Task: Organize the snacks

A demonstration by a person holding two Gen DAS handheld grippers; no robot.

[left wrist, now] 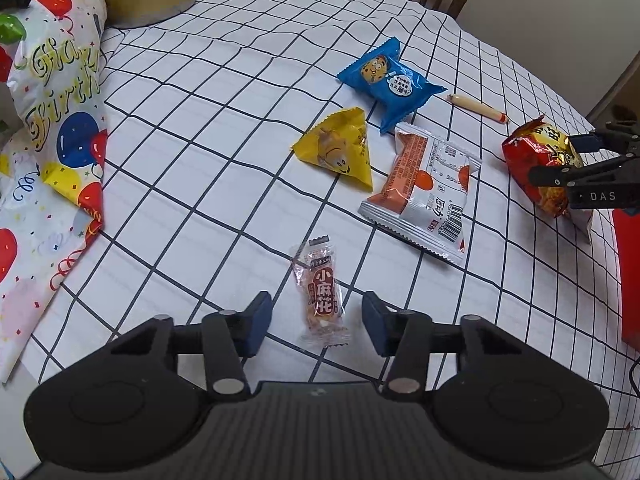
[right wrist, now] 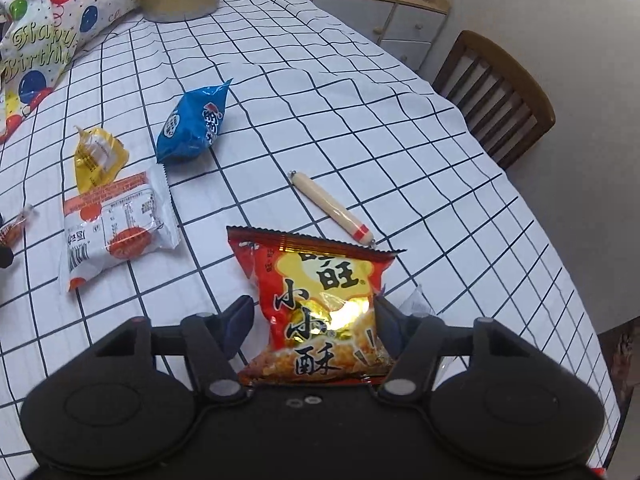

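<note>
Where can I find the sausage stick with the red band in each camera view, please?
Left wrist view: sausage stick lies upper right, just right of the blue cookie packet.
Right wrist view: sausage stick lies centre, just behind the red snack bag.
Shared landmark: the blue cookie packet.

Dining table in a pale-walled room

A white tablecloth with a dark grid covers the table. A brown wooden chair with a slatted back stands at its far right edge, against a plain cream wall. Behind the table's far end sits a low cabinet with grey drawer fronts and a light wooden top, cluttered with small items too blurred to identify. Lighting is even and indoor.
</note>
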